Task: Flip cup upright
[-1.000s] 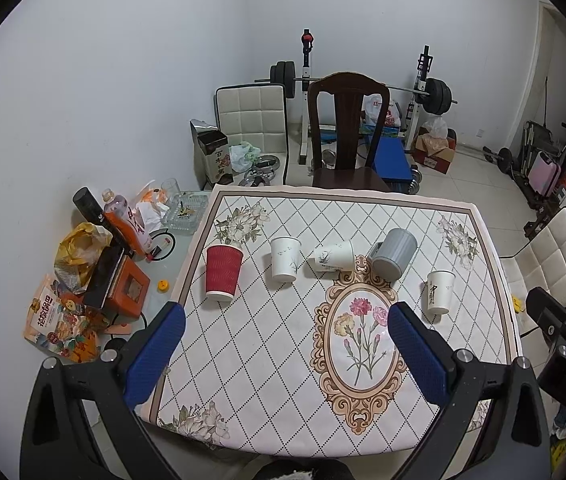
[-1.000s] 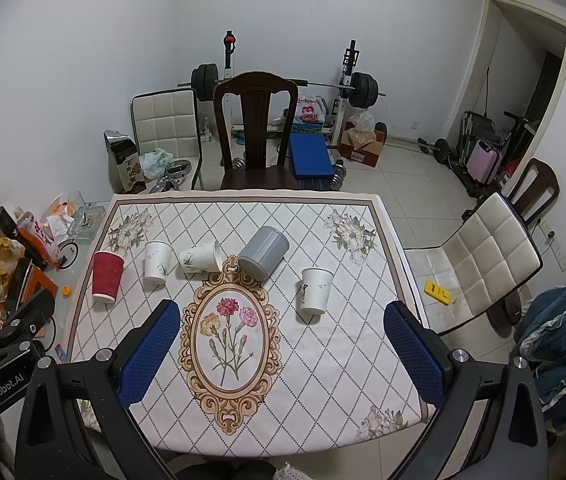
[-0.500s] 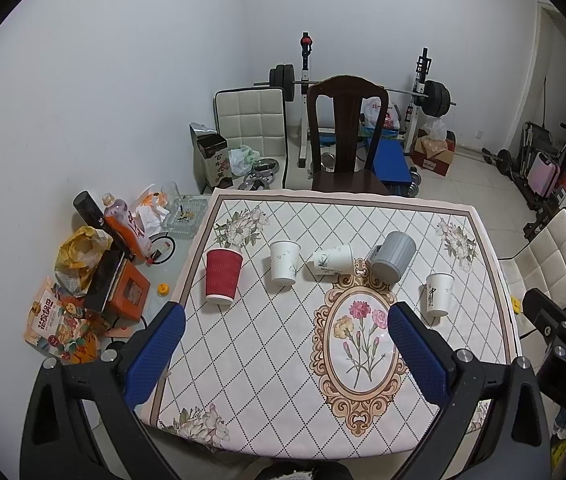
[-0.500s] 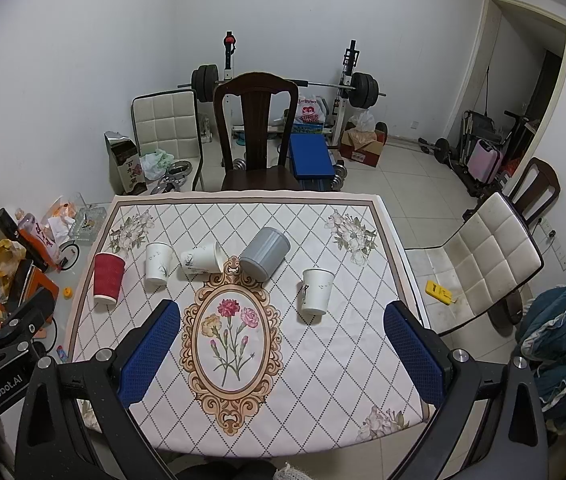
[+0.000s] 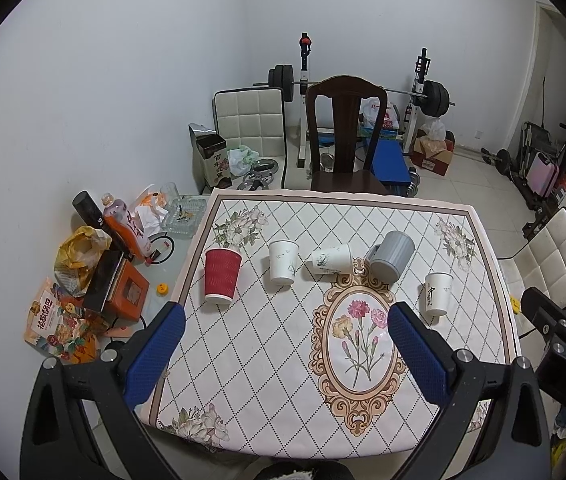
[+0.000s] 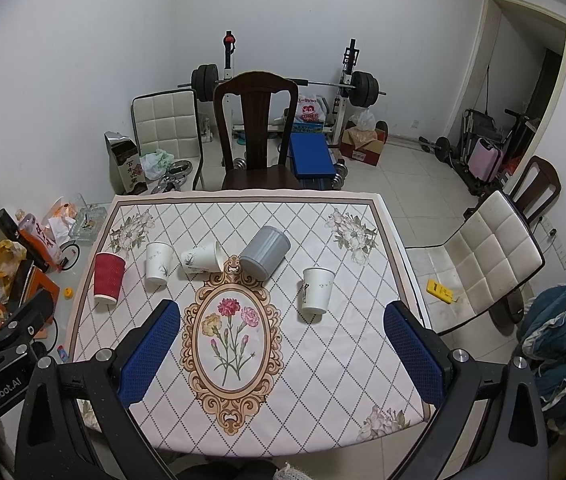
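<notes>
Several cups stand in a row across the table (image 5: 267,360). A red ribbed cup (image 5: 221,276) (image 6: 109,278), a white paper cup (image 5: 283,261) (image 6: 158,262) and another white paper cup (image 5: 438,294) (image 6: 317,290) stand upright. A white paper cup (image 5: 331,259) (image 6: 203,257) and a grey ribbed cup (image 5: 392,255) (image 6: 265,252) lie on their sides. My left gripper (image 5: 283,354) and right gripper (image 6: 281,354) are both open and empty, high above the near side of the table, far from the cups.
A dark wooden chair (image 5: 345,136) stands at the table's far edge. White padded chairs (image 6: 487,256) stand at the right. Bags, bottles and boxes (image 5: 95,272) lie on the floor at the left. A weight bench and barbell (image 6: 287,88) stand by the back wall.
Both views have drifted slightly; the cups sit a little higher in the left wrist view. No cup has moved, and both grippers stay open.
</notes>
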Demonstrator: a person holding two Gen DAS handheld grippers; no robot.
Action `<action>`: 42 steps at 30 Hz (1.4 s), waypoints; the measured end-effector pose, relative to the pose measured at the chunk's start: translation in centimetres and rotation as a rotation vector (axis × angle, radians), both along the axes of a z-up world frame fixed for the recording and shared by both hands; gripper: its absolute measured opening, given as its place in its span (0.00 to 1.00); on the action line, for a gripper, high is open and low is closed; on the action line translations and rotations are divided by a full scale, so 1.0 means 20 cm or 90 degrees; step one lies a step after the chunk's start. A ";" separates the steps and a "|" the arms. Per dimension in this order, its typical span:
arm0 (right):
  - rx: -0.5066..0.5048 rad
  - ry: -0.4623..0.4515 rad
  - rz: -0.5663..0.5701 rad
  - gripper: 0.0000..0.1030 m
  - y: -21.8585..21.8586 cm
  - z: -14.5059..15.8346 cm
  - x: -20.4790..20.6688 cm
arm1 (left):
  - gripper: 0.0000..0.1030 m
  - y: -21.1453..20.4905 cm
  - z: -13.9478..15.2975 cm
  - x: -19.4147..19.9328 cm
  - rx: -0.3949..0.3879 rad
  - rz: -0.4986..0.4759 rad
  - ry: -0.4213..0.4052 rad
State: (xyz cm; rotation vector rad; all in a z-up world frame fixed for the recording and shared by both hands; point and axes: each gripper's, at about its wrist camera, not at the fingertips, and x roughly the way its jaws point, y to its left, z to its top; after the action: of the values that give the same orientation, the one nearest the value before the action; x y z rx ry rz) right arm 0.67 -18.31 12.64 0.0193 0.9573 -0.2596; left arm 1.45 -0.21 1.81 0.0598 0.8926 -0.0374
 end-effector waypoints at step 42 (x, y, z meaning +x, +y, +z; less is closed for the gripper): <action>0.038 0.359 0.015 1.00 0.39 -1.72 0.73 | 1.00 0.60 -1.40 0.83 0.119 0.118 0.279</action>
State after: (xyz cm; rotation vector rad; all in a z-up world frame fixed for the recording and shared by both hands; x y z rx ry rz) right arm 15.21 -10.46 -21.86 -0.0109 1.5254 -0.2173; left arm 18.00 11.74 -26.10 0.1466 1.3347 0.2129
